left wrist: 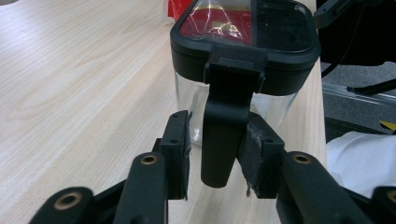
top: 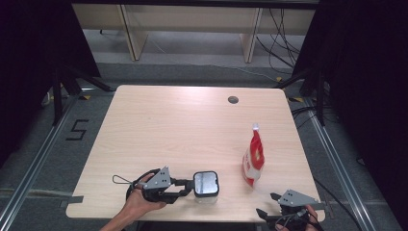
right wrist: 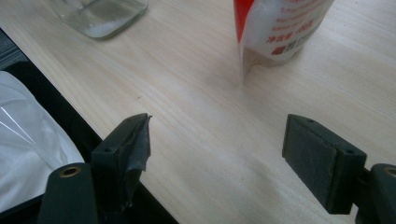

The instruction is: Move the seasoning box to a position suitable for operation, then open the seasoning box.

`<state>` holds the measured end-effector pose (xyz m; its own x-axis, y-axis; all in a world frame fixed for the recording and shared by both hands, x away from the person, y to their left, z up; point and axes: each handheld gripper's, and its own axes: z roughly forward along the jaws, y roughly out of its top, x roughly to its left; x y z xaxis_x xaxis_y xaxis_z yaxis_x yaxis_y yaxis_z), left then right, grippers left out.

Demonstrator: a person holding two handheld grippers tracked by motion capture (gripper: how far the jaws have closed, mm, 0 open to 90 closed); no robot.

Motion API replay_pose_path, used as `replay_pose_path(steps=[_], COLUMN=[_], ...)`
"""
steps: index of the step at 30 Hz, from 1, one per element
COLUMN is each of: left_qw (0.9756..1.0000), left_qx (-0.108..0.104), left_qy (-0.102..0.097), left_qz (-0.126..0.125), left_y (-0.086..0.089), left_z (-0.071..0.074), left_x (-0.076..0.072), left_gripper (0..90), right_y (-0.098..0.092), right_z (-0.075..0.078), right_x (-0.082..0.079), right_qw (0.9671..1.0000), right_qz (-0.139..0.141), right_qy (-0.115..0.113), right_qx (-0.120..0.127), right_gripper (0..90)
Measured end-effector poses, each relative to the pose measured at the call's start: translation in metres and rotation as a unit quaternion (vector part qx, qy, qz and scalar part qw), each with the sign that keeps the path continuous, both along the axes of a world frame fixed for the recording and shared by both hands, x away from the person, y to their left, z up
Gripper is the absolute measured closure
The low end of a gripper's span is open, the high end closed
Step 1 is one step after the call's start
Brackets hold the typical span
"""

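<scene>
Jug (top: 206, 186) sitting left of red pouch (top: 253, 161) on tabletop; my left jaws straddling its handle (left wrist: 223, 135), slightly apart, not clamping. Right jaws wide apart, idling. Next: close squarely on handle.

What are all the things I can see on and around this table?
Table: one, light wood, middle of the floor.
Jar: one, clear glass with black lid, near front edge.
Jar handle: one, black, between the left gripper's pads.
Pouch: one, red and white, standing right of the jar.
Hole: one, dark, far side of the tabletop.
Left gripper: one, black, at the jar.
Right gripper: one, black, open, front right corner.
</scene>
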<state>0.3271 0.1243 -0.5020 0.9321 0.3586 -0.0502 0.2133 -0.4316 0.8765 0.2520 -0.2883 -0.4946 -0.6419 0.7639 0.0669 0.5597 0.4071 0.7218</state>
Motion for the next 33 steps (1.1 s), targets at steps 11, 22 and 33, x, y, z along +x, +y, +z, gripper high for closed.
replay_pose_path(steps=[11, 22, 33], left_qw=[0.999, 0.9979, 0.9987], left_qx=[-0.024, -0.026, -0.017], left_qy=[0.028, 0.041, 0.027], left_qz=[0.025, 0.043, 0.04], left_y=[0.003, 0.003, -0.005], left_z=[0.015, 0.032, 0.044], left_x=[-0.014, -0.019, -0.025], left_gripper=[43.1, 39.0, 40.8], right_y=[0.001, -0.002, 0.001], right_z=[0.002, 0.0, 0.001], right_x=[0.002, 0.002, 0.002], right_qw=[0.9993, 0.9993, 0.9988], right_qz=[0.025, 0.024, 0.036], right_qy=[-0.028, -0.026, -0.031], right_qx=[0.004, 0.014, 0.009], right_gripper=[24.1, 21.1, 20.9])
